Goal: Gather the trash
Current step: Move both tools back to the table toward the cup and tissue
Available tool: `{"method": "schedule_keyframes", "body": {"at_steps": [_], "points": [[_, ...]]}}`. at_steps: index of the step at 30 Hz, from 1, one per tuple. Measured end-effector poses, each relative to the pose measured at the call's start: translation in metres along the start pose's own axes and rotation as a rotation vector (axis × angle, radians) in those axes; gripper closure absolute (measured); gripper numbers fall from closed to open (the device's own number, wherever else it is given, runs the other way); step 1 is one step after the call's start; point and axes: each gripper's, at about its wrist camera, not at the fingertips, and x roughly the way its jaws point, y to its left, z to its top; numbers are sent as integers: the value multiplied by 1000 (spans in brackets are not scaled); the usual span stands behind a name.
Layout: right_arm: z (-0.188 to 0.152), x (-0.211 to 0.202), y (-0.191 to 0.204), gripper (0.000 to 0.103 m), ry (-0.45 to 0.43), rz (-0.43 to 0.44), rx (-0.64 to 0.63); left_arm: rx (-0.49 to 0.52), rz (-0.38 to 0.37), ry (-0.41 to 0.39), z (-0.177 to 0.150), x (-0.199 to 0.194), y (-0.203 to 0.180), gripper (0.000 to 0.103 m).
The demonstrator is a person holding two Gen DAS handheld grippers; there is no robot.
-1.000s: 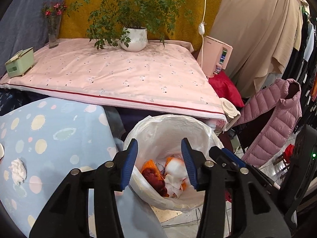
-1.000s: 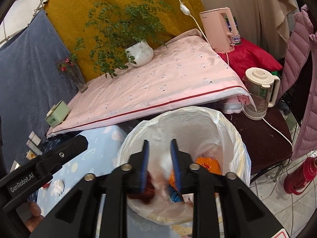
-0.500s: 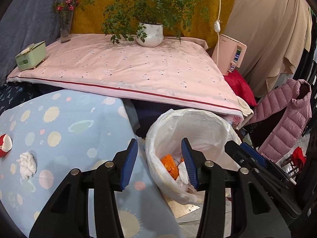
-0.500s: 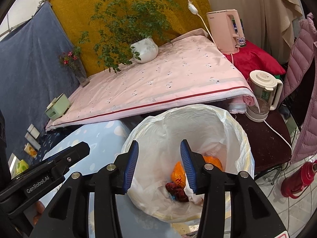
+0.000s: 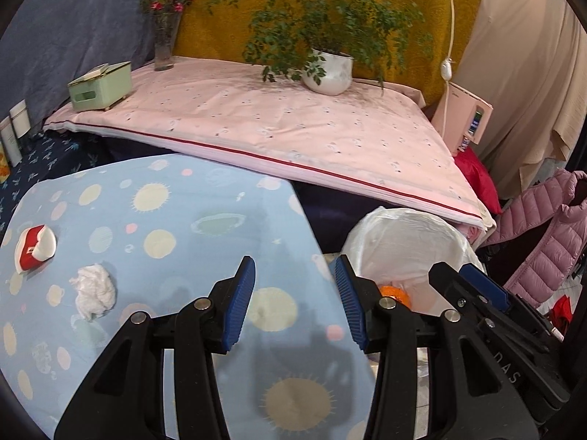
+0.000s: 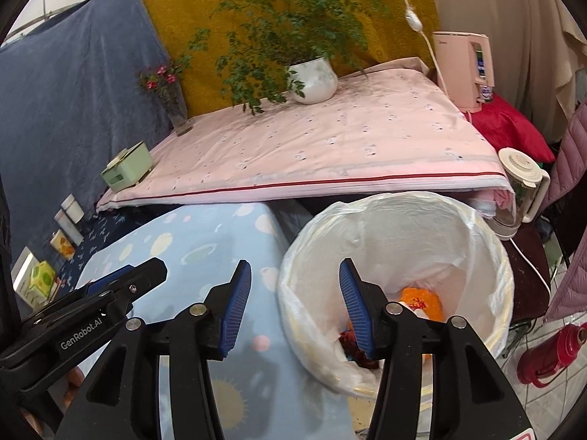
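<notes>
White crumpled tissue point(image 5: 93, 291) and red-white scrap point(image 5: 35, 247), perhaps a wrapper, on blue cloth point(image 5: 205, 205). Left gripper point(image 5: 295, 300) half open, empty; right gripper point(image 6: 295, 302) opening, empty, above bin point(image 6: 473, 227).

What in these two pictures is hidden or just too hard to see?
- Bin contents: in the left wrist view the trash bin shows only an orange scrap; its rim and the left gripper hide the rest.
- Bin bottom: in the right wrist view the opening, empty right gripper covers part of the pile.
- Red-and-white item on the blue cloth: too distorted at the edge to identify.
- Crumpled tissue: absent from the right wrist view.
</notes>
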Motion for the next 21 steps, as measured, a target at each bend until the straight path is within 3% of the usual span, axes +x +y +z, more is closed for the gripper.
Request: {"method": "schedule_keyframes", "body": {"at_steps": [14,21], "points": [[-17,23,79,53,60,66,-106,-111,99,-8,-10,-12,87,60],[-30,35,122,48,88,97,-170,-167,160,-1,-21,-17,136,60]]}}
